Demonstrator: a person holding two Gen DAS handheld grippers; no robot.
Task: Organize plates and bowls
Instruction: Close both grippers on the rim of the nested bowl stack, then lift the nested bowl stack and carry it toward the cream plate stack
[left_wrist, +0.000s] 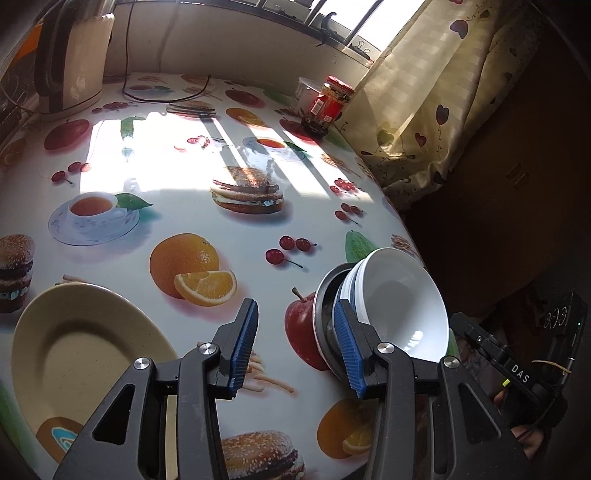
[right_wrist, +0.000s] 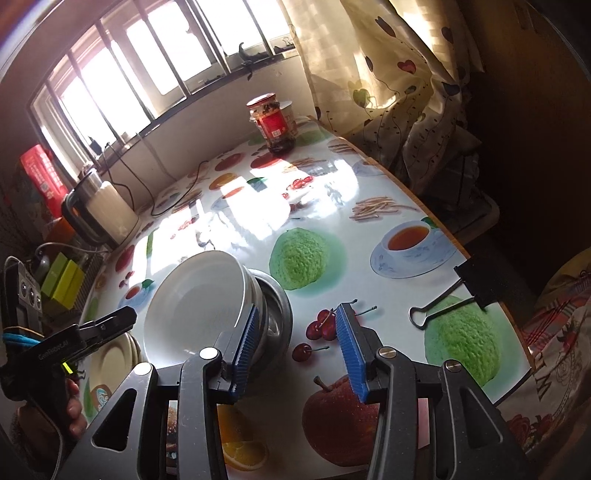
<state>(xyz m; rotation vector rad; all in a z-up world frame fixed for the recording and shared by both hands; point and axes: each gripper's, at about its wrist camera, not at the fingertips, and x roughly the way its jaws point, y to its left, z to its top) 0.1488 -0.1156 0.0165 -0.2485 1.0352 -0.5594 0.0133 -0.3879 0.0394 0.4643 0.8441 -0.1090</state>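
Near the surface's (left_wrist: 184, 218) front edge, a white bowl (left_wrist: 399, 299) sits nested in a stack atop a metal bowl (left_wrist: 321, 314). Left tool (left_wrist: 295, 345) and right tool (right_wrist: 295, 347) flank the stack, jaws partly open, gripping nothing. Beige plate (left_wrist: 74, 339) lies well left; a red-lidded jar (left_wrist: 328, 105) stands far back.
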